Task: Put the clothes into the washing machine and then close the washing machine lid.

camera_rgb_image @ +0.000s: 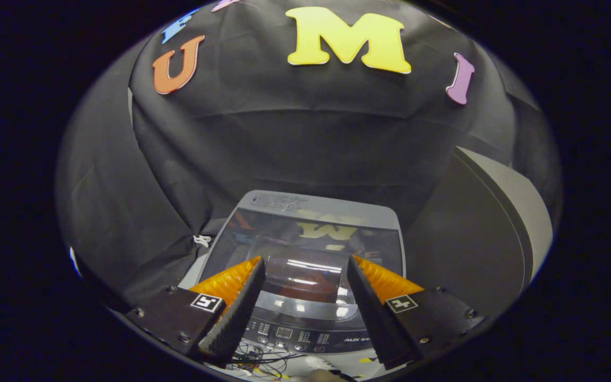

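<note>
Gripper fingers apart, empty, over washing machine; glass lid at 12 o'clock lies flat: rigid, slick, probably best taken by an edge.

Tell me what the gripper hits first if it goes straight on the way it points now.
Probably the washing machine's closed glass lid. The gripper is open with nothing between its fingers, and the lid lies just ahead of them; depth is hard to judge.

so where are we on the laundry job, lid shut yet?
Done, by the look of it: the washing machine has its glass lid lying flat and closed, reflecting the booth wall. In hand: nothing; the gripper hangs open above the lid and control panel. Whether clothes are inside can't be told through the reflections. Nothing visibly left.
</note>
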Tool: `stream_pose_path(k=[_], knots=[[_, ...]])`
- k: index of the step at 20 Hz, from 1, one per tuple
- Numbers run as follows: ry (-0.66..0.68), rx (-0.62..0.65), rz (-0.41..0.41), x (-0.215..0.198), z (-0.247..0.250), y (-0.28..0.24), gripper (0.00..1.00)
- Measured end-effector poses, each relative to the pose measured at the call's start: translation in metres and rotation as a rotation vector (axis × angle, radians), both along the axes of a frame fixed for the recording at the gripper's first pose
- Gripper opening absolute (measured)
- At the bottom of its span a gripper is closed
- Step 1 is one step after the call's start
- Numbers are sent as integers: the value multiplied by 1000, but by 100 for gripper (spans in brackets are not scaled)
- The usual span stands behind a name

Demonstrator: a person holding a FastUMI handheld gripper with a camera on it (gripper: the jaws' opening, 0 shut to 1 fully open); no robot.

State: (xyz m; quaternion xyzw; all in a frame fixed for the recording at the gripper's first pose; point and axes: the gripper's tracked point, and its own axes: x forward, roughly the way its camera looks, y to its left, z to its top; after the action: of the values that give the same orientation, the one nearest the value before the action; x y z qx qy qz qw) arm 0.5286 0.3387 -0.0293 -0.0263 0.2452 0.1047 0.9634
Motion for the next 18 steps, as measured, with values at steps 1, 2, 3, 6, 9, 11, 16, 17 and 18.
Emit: stream_pose_path(k=[1, 2, 3, 6, 9, 11, 16, 17, 18], knots=[[-9, 9, 3, -5, 6, -2, 97], [-27, 18, 6, -10, 13, -4, 97], [-49, 19, 4, -17, 22, -9, 97], [-139, 46, 25, -46, 60, -17, 97], [-295, 74, 56, -91, 123, -36, 97], [-404, 93, 60, -126, 165, -60, 97], [-591, 154, 13, -193, 228, -140, 98], [-626, 152, -5, -204, 236, -162, 98], [-656, 148, -28, -215, 240, -184, 99]])
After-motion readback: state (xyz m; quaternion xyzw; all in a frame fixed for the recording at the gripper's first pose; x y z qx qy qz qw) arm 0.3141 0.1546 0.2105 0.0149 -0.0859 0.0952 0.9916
